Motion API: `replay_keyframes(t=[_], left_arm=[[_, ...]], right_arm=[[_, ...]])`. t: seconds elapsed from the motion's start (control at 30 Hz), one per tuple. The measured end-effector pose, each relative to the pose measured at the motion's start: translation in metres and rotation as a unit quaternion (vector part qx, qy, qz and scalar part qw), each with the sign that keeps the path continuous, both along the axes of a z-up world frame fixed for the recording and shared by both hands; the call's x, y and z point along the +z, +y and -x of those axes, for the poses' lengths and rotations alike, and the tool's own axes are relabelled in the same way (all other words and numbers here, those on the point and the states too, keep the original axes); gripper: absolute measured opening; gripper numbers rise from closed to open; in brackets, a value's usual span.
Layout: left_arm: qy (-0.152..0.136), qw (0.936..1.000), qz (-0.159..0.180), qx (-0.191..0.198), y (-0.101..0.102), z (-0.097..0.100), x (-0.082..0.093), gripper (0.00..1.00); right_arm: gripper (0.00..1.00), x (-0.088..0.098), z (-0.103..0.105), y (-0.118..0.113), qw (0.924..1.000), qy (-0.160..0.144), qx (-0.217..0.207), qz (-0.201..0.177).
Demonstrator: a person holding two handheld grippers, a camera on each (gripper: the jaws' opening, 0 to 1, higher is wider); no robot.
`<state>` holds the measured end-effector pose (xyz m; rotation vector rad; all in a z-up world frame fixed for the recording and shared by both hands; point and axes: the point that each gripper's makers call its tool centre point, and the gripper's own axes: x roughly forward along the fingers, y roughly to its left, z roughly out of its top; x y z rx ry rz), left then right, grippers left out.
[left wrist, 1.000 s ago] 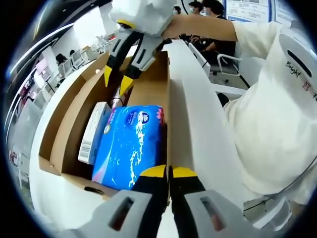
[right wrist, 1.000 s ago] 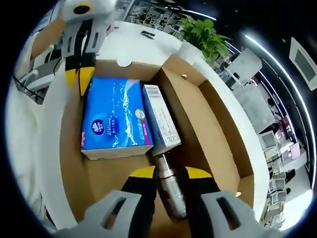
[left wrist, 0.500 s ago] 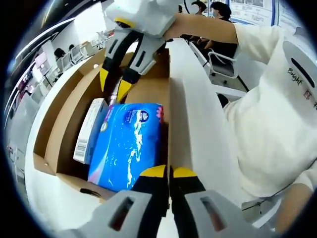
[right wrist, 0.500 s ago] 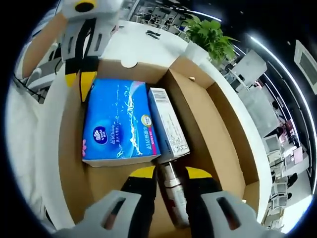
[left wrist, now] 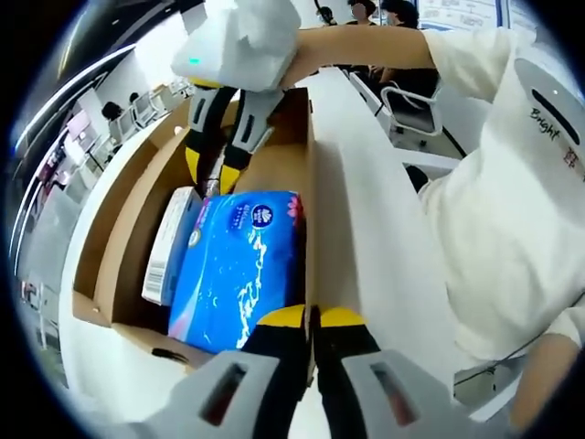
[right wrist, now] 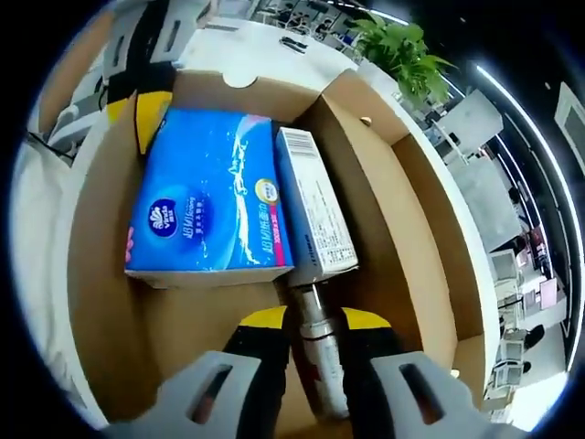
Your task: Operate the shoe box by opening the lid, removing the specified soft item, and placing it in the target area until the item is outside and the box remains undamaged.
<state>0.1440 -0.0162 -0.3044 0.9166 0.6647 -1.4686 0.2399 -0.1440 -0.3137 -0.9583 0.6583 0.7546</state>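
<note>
Blue tissue pack [right wrist: 206,197] in open shoe box [right wrist: 384,197]

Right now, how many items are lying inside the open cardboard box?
3: a blue soft tissue pack, a narrow white-and-blue carton beside it, and a metallic cylinder between the right gripper jaws. More could be hidden underneath.

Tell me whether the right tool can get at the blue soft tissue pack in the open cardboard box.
Probably yes. The lid is open and the blue soft tissue pack lies uncovered on top. The right tool hangs inside the open cardboard box, jaws open astride a silver metal bottle, so it must shift sideways first.
</note>
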Motion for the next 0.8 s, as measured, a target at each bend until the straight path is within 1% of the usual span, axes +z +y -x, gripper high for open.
replay_keyframes(t=[0.03,0.07,0.1,0.13,0.17,0.2,0.27,0.3,0.33,0.37,0.4,0.43,0.47,0.5,0.53,0.6,0.63,0.67,0.7,0.77,0.8], left_arm=[[-0.002,1.0,0.0,0.001,0.0,0.0,0.0,0.02],[-0.013,0.9999,-0.003,0.005,0.0,-0.001,0.0,0.03],[-0.015,0.9995,-0.011,0.025,0.001,-0.002,-0.001,0.03],[-0.009,0.9989,-0.021,0.04,0.001,-0.001,-0.002,0.03],[-0.018,0.9992,-0.023,0.028,-0.001,0.0,-0.003,0.03],[-0.037,0.9989,-0.028,0.003,-0.001,-0.001,-0.002,0.03],[-0.033,0.9991,-0.022,0.014,0.0,0.0,-0.002,0.03],[-0.03,0.9991,-0.021,0.021,0.0,-0.001,-0.002,0.03],[-0.029,0.9991,-0.02,0.022,0.0,-0.001,-0.002,0.03],[-0.029,0.9991,-0.021,0.024,0.0,-0.002,-0.002,0.04],[-0.029,0.9988,-0.023,0.031,0.0,-0.002,-0.002,0.04],[-0.027,0.9985,-0.028,0.039,0.0,-0.003,-0.002,0.05],[-0.028,0.9983,-0.032,0.039,-0.001,-0.003,-0.003,0.05],[-0.029,0.9983,-0.032,0.038,0.0,-0.003,-0.003,0.05],[-0.031,0.9983,-0.032,0.037,0.0,-0.003,-0.003,0.05],[-0.029,0.9984,-0.024,0.041,0.001,-0.004,-0.002,0.05],[-0.031,0.9985,-0.022,0.039,0.001,-0.003,-0.002,0.05],[-0.033,0.9985,-0.022,0.038,0.001,-0.003,-0.002,0.05],[-0.033,0.9983,-0.026,0.04,0.0,-0.003,-0.003,0.05],[-0.032,0.9981,-0.028,0.045,0.001,-0.004,-0.003,0.06],[-0.031,0.9979,-0.027,0.049,0.001,-0.005,-0.003,0.06]], right_arm=[[0.2,0.0,0.0,0.0,1.0,-0.001,0.001,0.001],[0.2,0.0,0.0,0.001,1.0,-0.003,0.003,0.004],[0.2,0.0,-0.001,0.002,0.9999,-0.007,0.005,0.007],[0.2,-0.001,-0.002,0.003,0.9999,-0.007,0.003,0.011],[0.2,-0.004,-0.005,0.002,0.9998,-0.006,0.005,0.02],[0.2,-0.005,-0.007,0.003,0.9997,-0.007,0.006,0.022],[0.2,-0.008,-0.01,0.003,0.9996,0.0,0.009,0.027],[0.19,-0.012,-0.01,0.003,0.9991,0.013,0.018,0.037],[0.19,-0.016,-0.007,0.005,0.9977,0.034,0.028,0.051],[0.19,-0.016,-0.008,0.005,0.9976,0.036,0.025,0.053],[0.19,-0.016,-0.01,0.002,0.9961,0.049,0.015,0.072],[0.2,-0.016,-0.01,0.001,0.9937,0.064,0.022,0.09],[0.2,-0.018,-0.01,0.001,0.9914,0.085,0.03,0.095],[0.2,-0.02,-0.01,-0.001,0.9887,0.096,0.042,0.107],[0.2,-0.021,-0.008,-0.003,0.9867,0.113,0.04,0.11],[0.2,-0.021,-0.003,-0.006,0.9835,0.144,0.03,0.105],[0.19,-0.021,0.002,-0.01,0.9795,0.169,0.024,0.107],[0.19,-0.02,0.003,-0.01,0.9782,0.177,0.029,0.105],[0.19,-0.021,0.007,-0.012,0.9741,0.196,0.029,0.108],[0.19,-0.024,0.008,-0.011,0.9696,0.214,0.036,0.112],[0.19,-0.028,0.007,-0.013,0.9667,0.228,0.021,0.114]])
